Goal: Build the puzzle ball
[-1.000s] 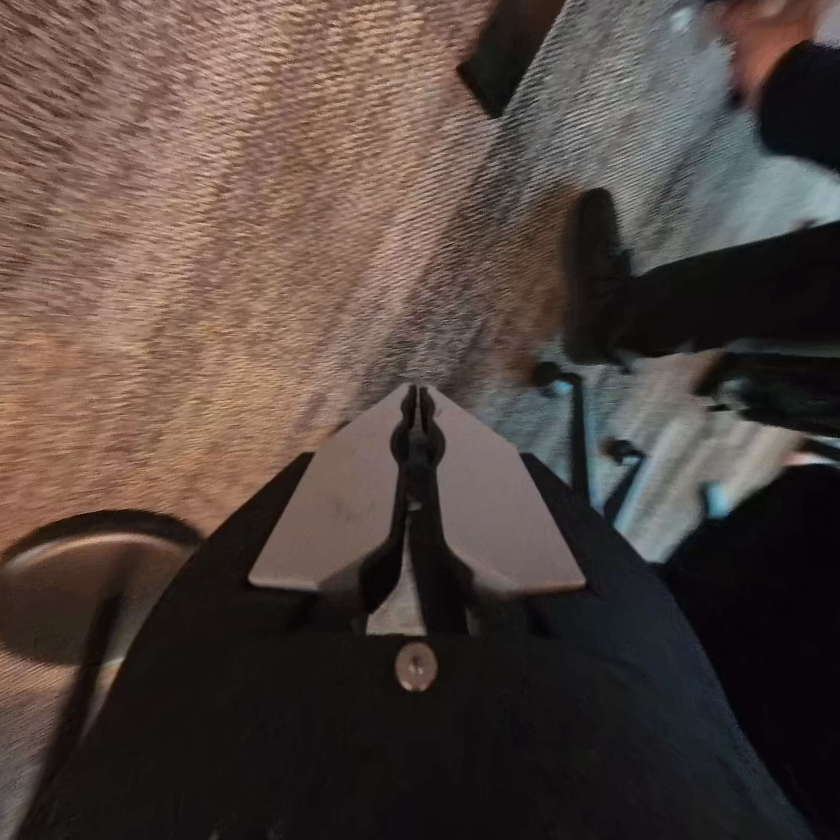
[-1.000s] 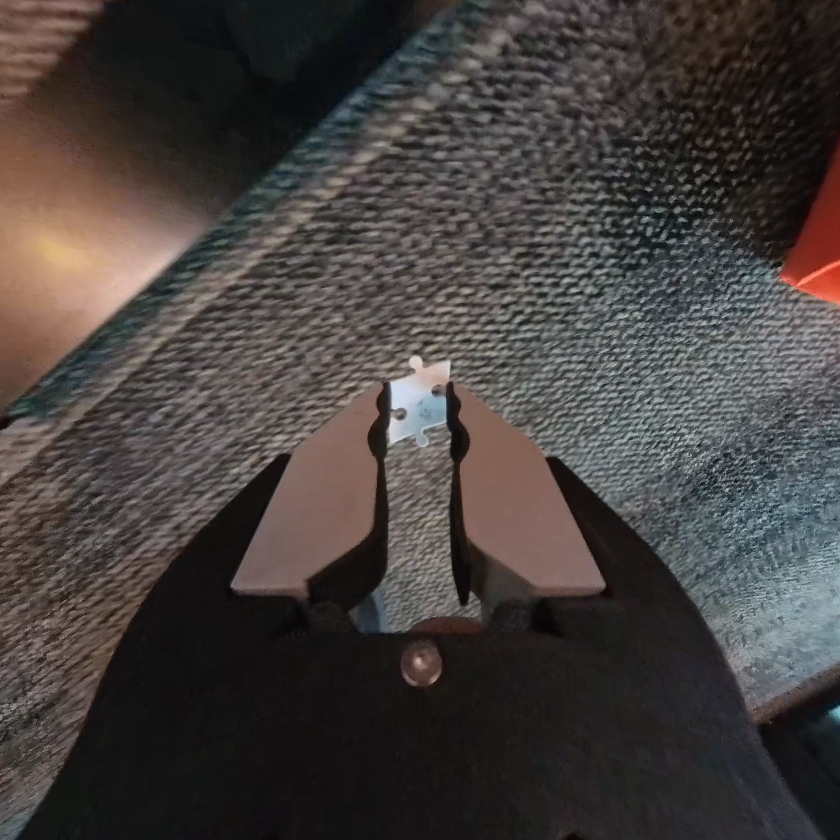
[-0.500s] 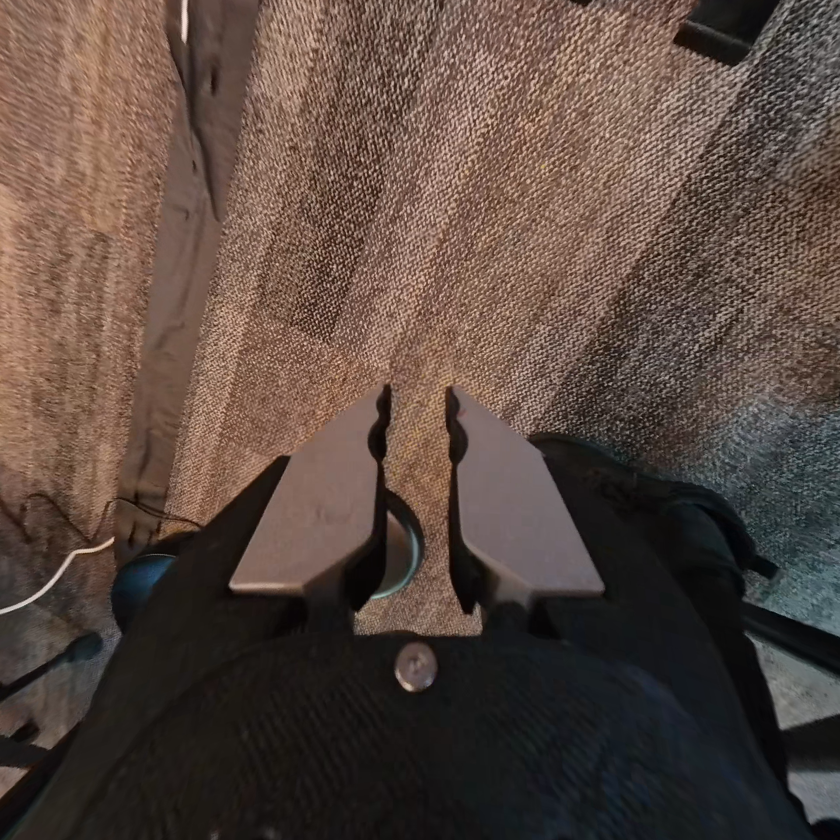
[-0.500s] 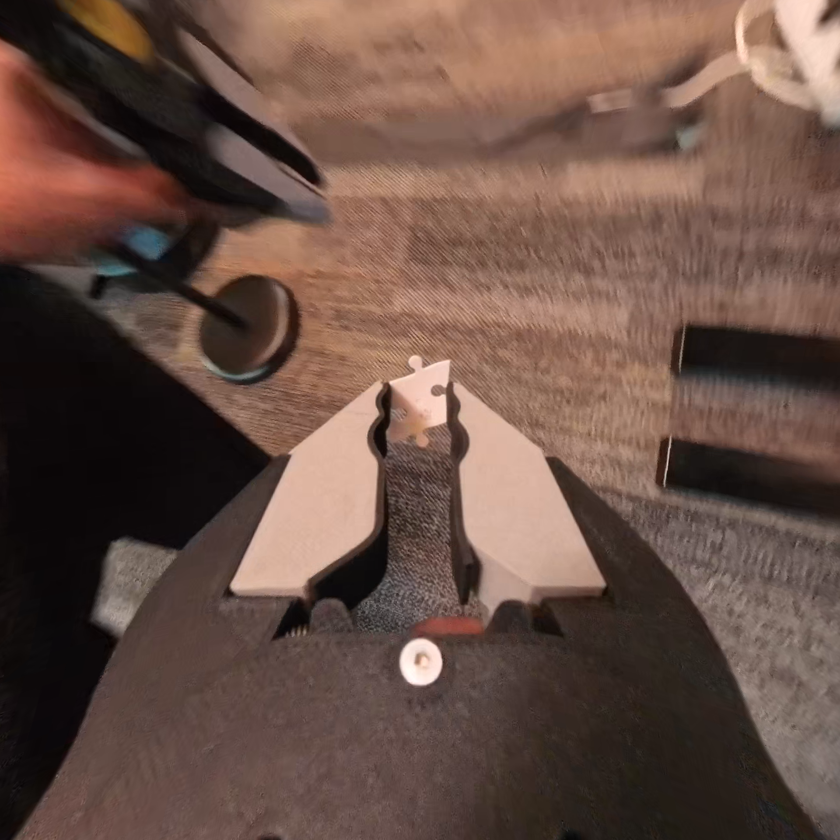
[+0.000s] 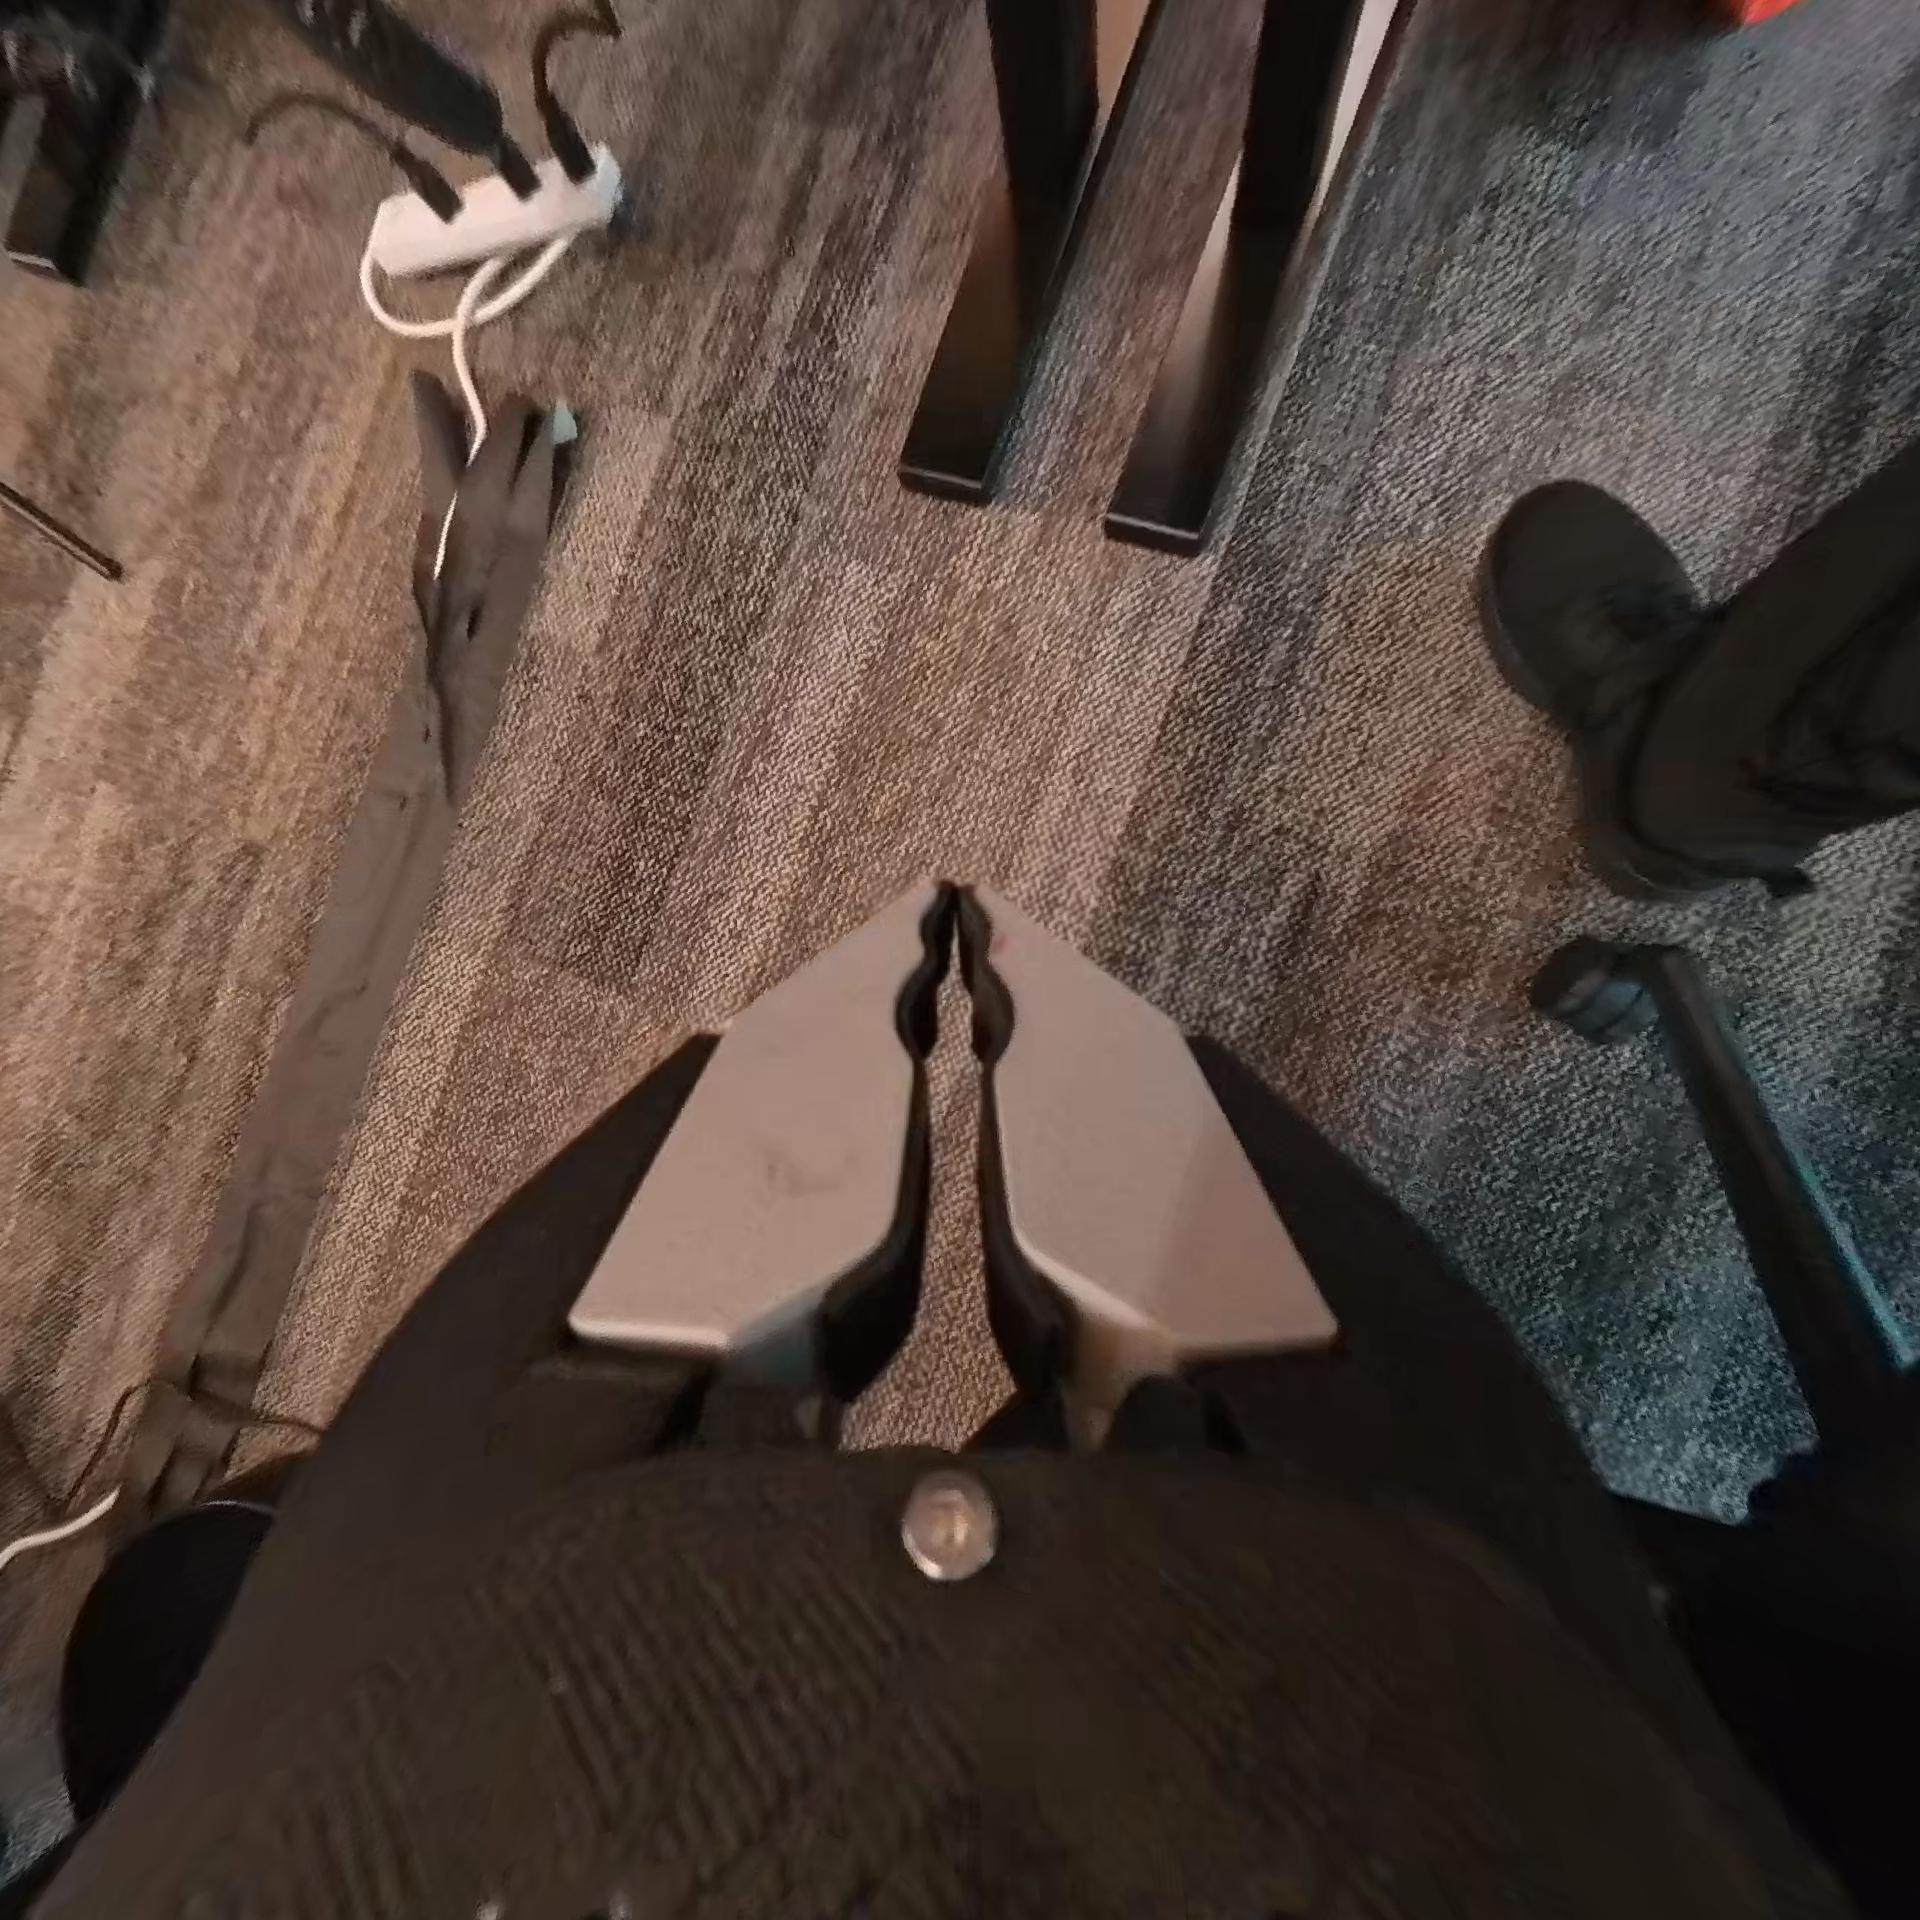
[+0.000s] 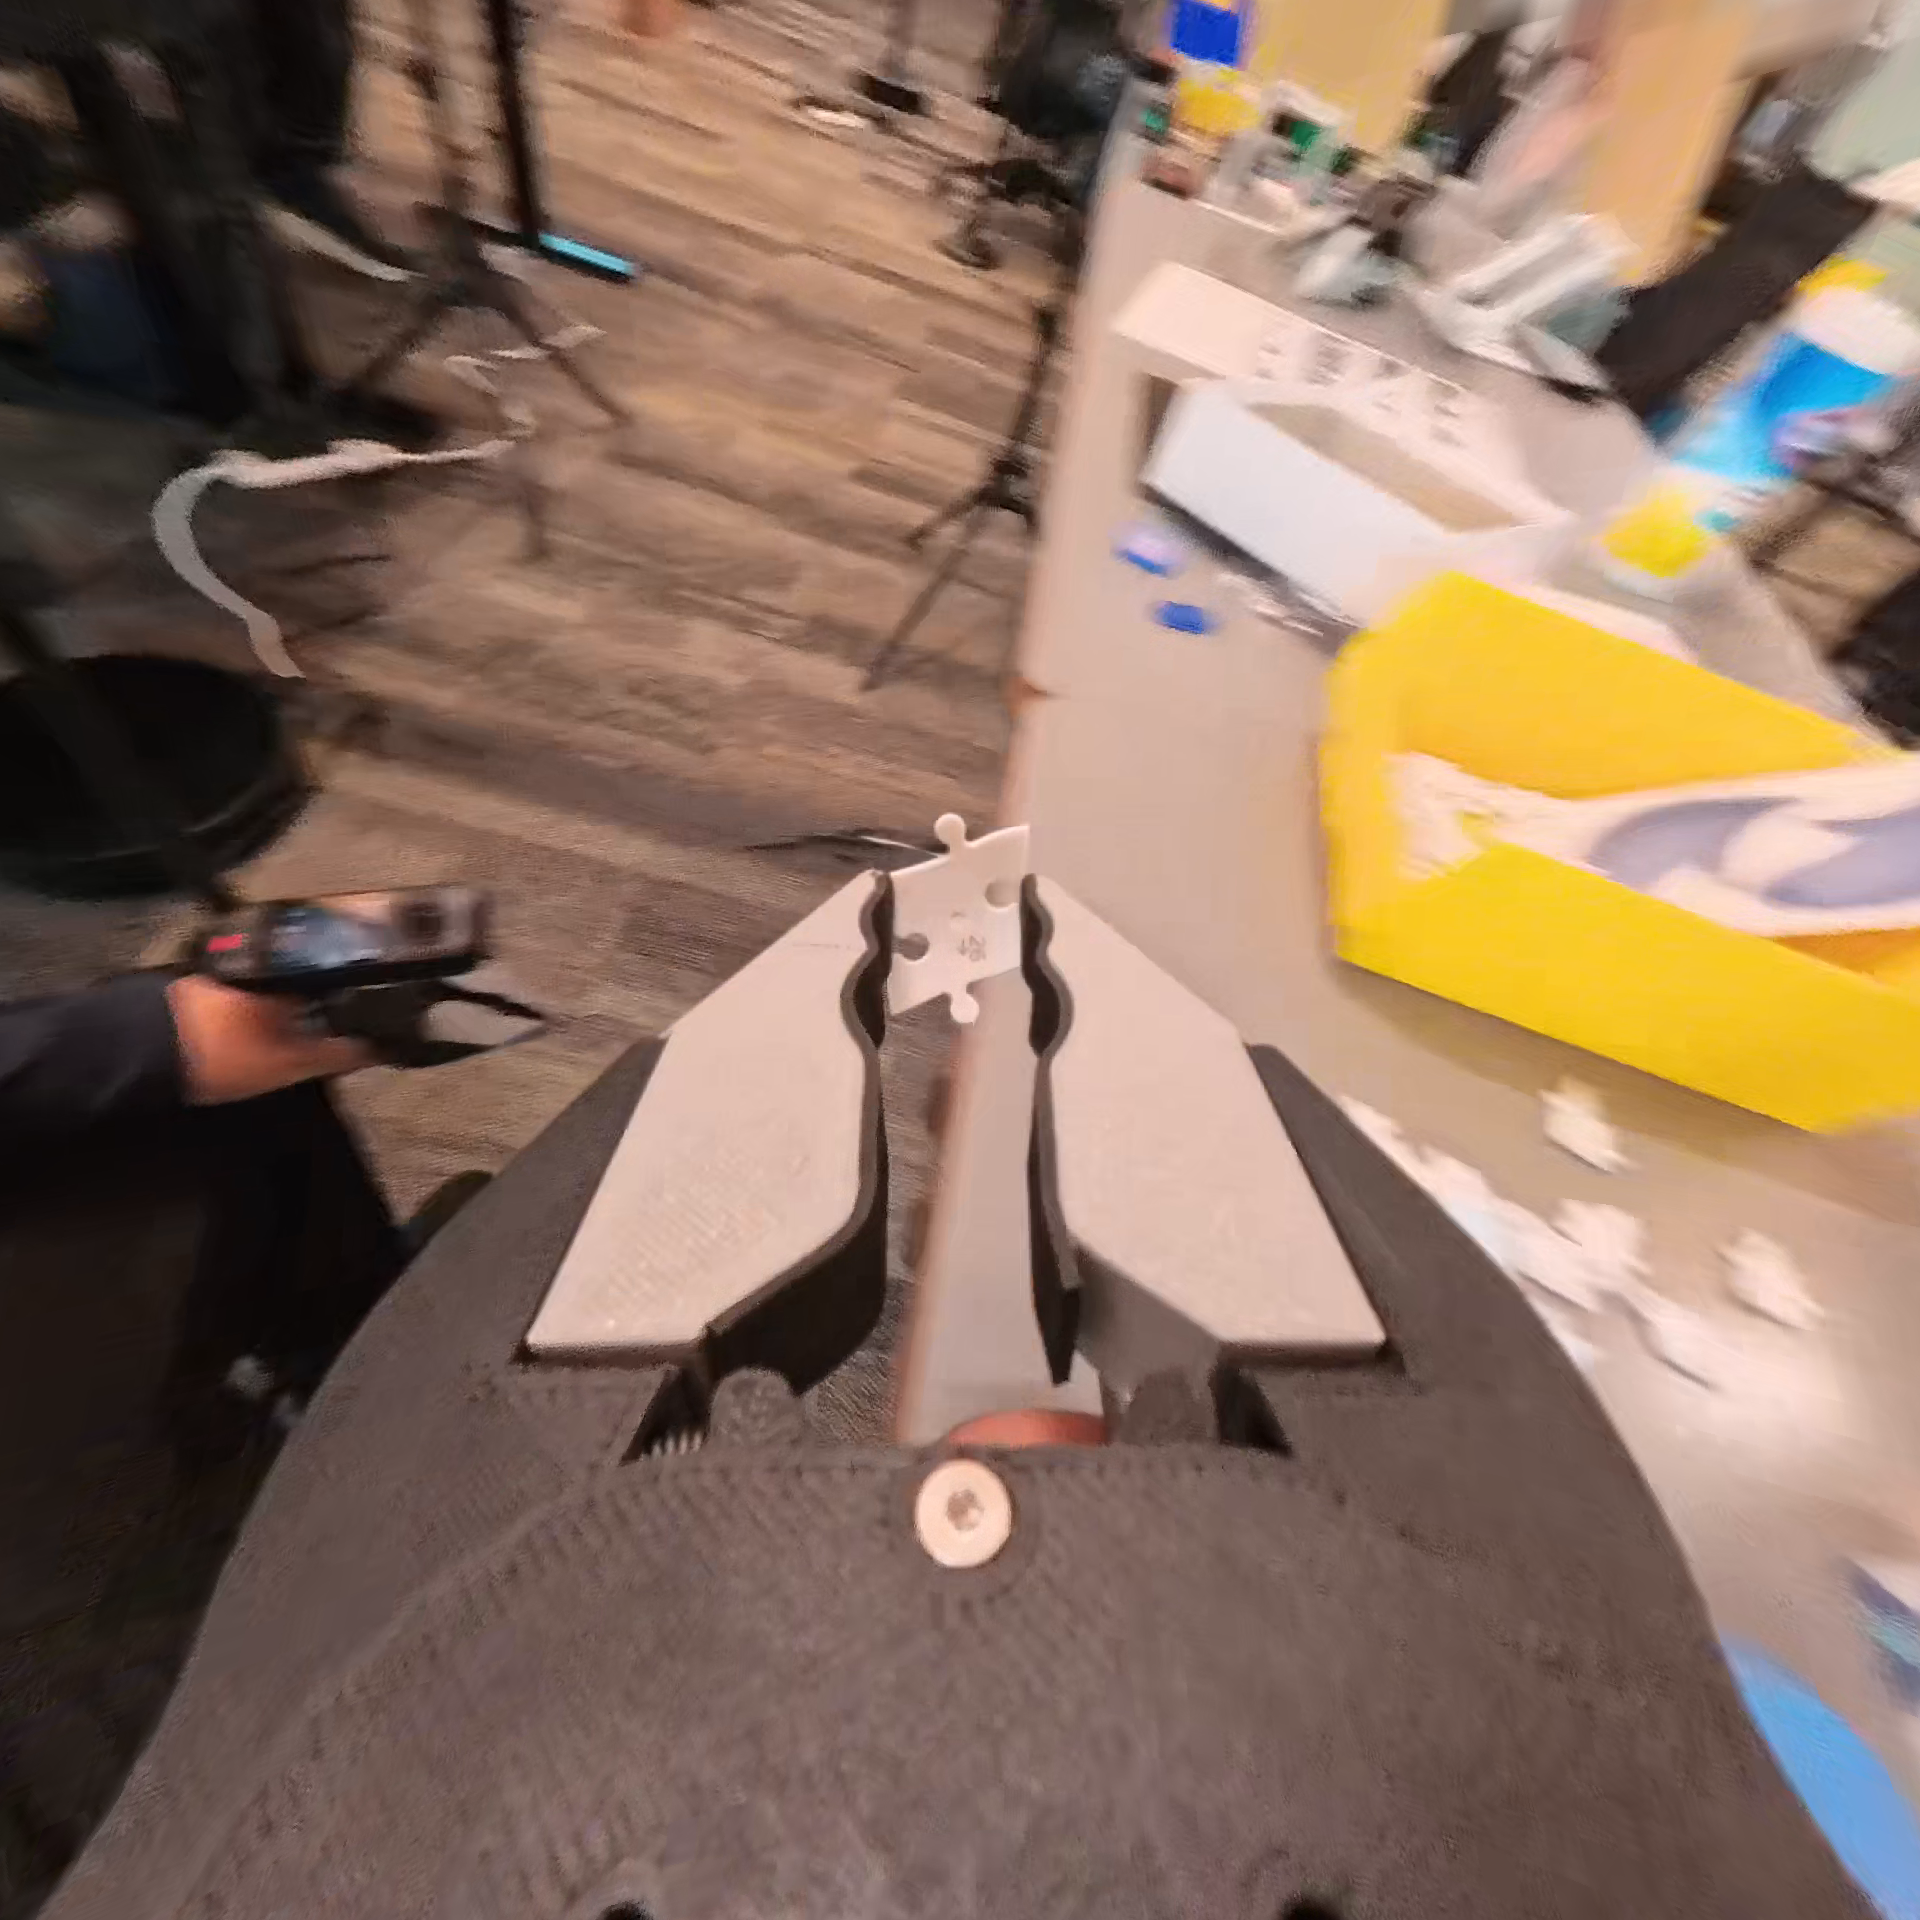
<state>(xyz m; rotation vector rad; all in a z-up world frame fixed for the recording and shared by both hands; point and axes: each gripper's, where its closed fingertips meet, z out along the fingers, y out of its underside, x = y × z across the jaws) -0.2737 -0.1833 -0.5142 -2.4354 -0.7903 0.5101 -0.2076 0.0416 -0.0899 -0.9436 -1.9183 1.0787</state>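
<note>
My right gripper (image 6: 956, 904) is shut on a white puzzle piece (image 6: 961, 925), held by its edges, above the near left corner of a grey table (image 6: 1195, 831). Several loose white puzzle pieces (image 6: 1579, 1236) lie on the table to the right, blurred. A yellow bin (image 6: 1558, 862) on the table holds part of a blue and white curved puzzle shell (image 6: 1704, 842). My left gripper (image 5: 954, 902) is shut and empty, pointing down at the carpet (image 5: 790, 727). It also shows in the right wrist view (image 6: 343, 956), held in a hand at the left.
Black table legs (image 5: 1049, 249) stand on the carpet ahead of the left gripper. A white power strip (image 5: 488, 223) with cables lies at the far left. A dark shoe (image 5: 1621, 665) and a chair base (image 5: 1704, 1091) are at the right. Tripods (image 6: 499, 239) stand on the floor beyond the table.
The right gripper has swung up from the floor towards the table, still holding the piece. The left gripper was shut, opened half a second ago, and has shut again while it turned over the carpet.
</note>
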